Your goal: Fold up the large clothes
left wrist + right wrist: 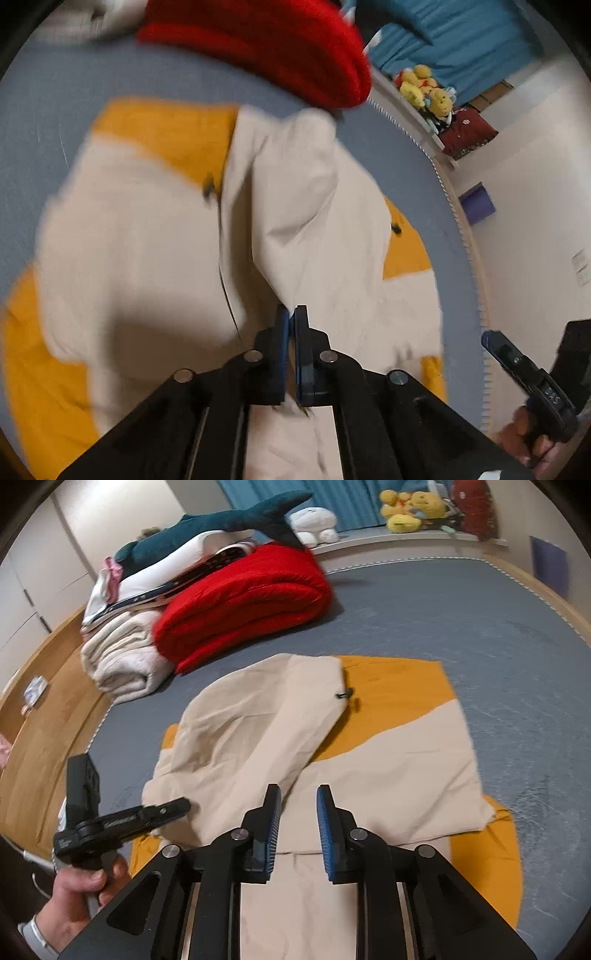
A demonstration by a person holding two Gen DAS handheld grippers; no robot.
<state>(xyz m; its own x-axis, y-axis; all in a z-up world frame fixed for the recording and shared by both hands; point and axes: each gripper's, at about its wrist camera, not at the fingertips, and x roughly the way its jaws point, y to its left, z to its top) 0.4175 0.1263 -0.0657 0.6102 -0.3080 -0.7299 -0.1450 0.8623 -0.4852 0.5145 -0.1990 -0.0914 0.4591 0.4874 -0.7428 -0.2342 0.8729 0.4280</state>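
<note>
A large cream and mustard-yellow garment [399, 760] lies spread on the blue-grey bed sheet [480, 627], blurred in the left wrist view [129, 236]. A cream flap [258, 723] is folded across its middle, with a small dark toggle [345, 694] at its far end. My left gripper [291, 314] is shut, and a ridge of the cream flap [295, 206] narrows right into its tips. It also shows in the right wrist view [183, 806], held by a hand [79, 890] at the flap's near-left corner. My right gripper [298, 801] hovers open over the cream cloth with nothing between its fingers; its finger [493, 341] shows at the left view's right edge.
A folded red blanket [243, 602] and a rolled cream blanket [122, 657] lie at the far left of the bed, with a shark plush [221, 524] and stacked things behind. Yellow plush toys [406, 509] sit on a ledge. The wooden bed frame [48, 701] runs along the left.
</note>
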